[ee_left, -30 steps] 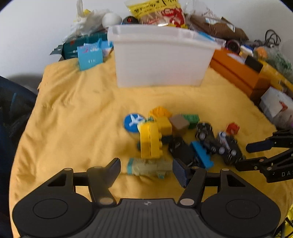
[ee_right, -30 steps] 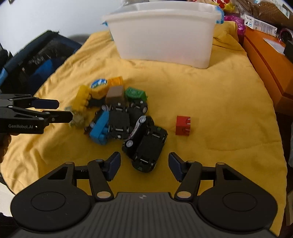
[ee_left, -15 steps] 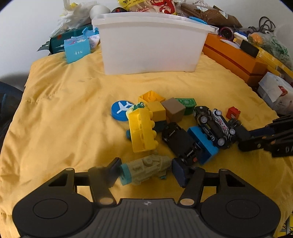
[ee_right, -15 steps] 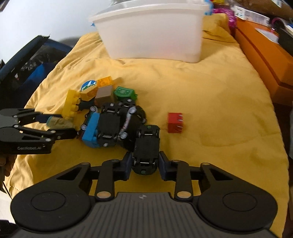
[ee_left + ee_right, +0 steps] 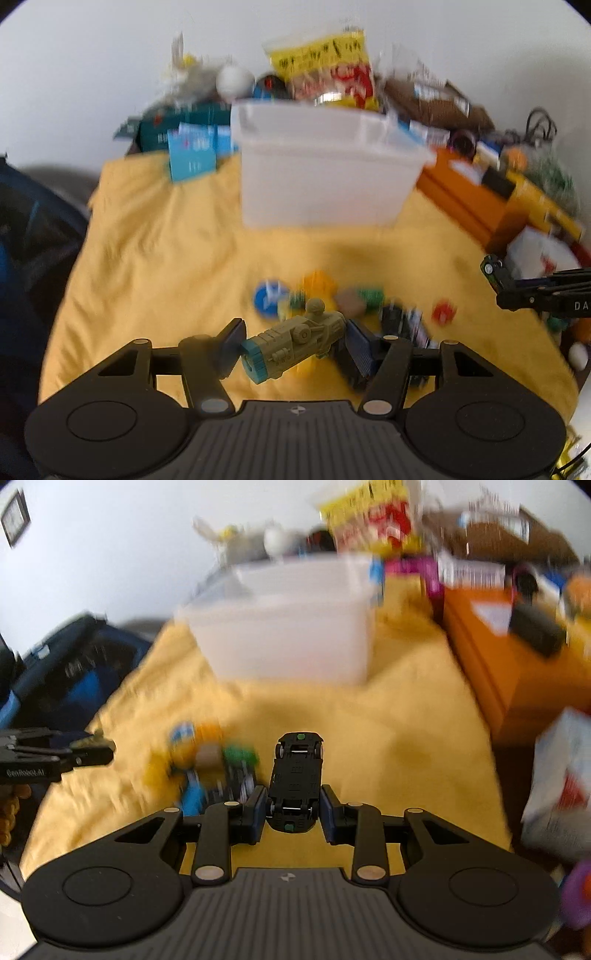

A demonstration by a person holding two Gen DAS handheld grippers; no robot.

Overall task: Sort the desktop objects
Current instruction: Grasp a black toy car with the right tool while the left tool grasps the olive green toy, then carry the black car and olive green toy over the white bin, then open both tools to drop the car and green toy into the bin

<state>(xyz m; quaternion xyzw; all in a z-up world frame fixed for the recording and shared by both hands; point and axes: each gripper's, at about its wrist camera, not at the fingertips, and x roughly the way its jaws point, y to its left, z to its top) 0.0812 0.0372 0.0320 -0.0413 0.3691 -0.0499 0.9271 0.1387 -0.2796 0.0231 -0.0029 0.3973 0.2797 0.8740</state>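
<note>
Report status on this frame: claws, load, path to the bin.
Left claw shut on olive toy vehicle, lifted. Right claw shut on black toy car, underside up. White bin ahead, nothing between. Toy pile on yellow cloth.

I see even, bright daylight in both views, no harsh glare. Motion blur smears nearly everything — the white bin point(image 5: 325, 177) and the yellow cloth point(image 5: 406, 731) especially — while my gripper bodies at 6 o'clock stay crisp. Fisheye bending darkens the corners.
</note>
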